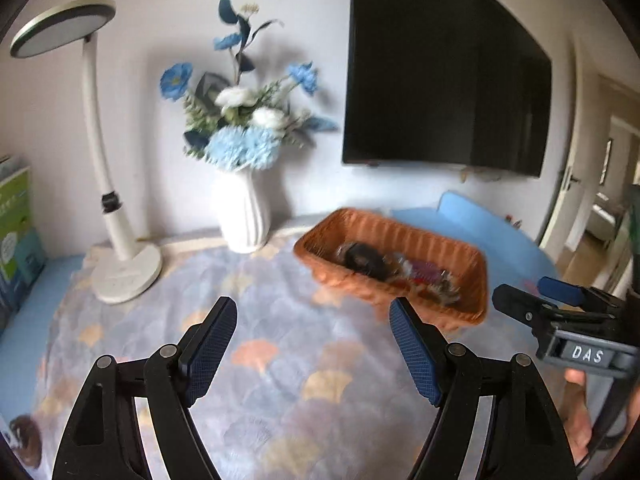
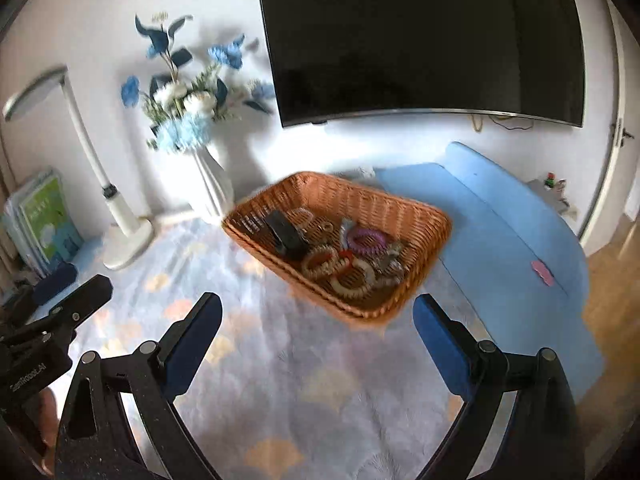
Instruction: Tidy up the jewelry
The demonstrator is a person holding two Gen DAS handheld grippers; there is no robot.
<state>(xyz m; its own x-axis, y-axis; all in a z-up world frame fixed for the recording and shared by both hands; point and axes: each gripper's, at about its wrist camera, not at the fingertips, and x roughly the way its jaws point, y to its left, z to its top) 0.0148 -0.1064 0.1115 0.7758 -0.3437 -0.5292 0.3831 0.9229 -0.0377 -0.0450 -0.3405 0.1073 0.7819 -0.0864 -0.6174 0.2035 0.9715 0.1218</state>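
An orange wicker basket (image 1: 448, 248) (image 2: 404, 204) stands on a patterned cloth. It holds several pieces of jewelry: a black bracelet (image 1: 363, 258) (image 2: 285, 232), a purple ring-shaped piece (image 2: 366, 239), beige bangles (image 2: 352, 280) and a red-lined one (image 2: 320, 262). My left gripper (image 1: 314, 310) is open and empty, above the cloth short of the basket; it also shows in the right wrist view (image 2: 74, 298). My right gripper (image 2: 318, 306) is open and empty just in front of the basket; it also shows in the left wrist view (image 1: 536, 292).
A white vase of blue and white flowers (image 1: 242, 216) (image 2: 212, 184) and a white desk lamp (image 1: 126, 272) (image 2: 128, 236) stand at the back. Books (image 1: 16, 240) (image 2: 44, 216) lean at the left. A dark screen (image 1: 440, 64) hangs on the wall. Blue table surface (image 2: 500, 232) lies right of the cloth.
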